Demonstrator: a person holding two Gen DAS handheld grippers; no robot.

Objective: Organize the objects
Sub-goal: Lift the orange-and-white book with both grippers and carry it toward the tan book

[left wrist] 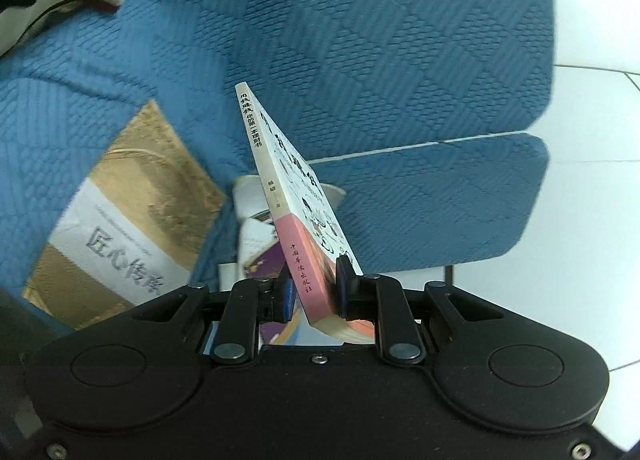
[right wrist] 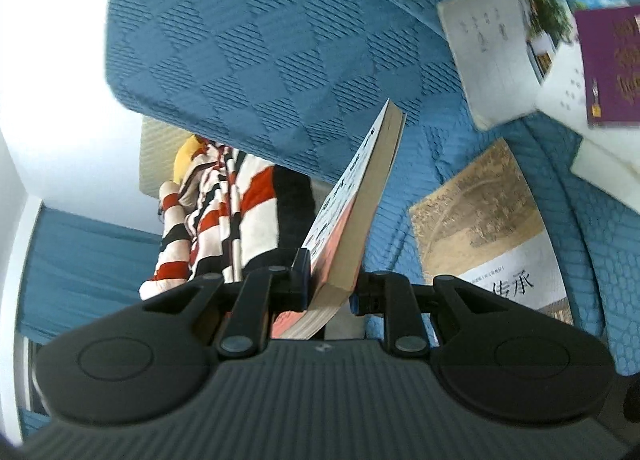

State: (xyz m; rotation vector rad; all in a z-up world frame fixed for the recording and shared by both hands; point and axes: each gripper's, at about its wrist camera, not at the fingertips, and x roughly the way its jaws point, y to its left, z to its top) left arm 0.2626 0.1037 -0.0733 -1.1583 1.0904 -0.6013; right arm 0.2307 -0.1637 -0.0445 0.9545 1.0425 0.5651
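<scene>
I see my left gripper (left wrist: pixel 314 286) closed down to a narrow gap, its 2 blue-padded fingers (left wrist: pixel 345 280) pressing both faces of the paperback (left wrist: pixel 304 244) near the spine end — the book stands on edge between them, tilted, reaching away from the camera. My right gripper (right wrist: pixel 332 284) is clamped the same way on the same paperback (right wrist: pixel 352 216), one finger on the cover, the other against the back, page edges facing the lens. Both black linkages are drawn inward — each body fills the lower part of its view.
</scene>
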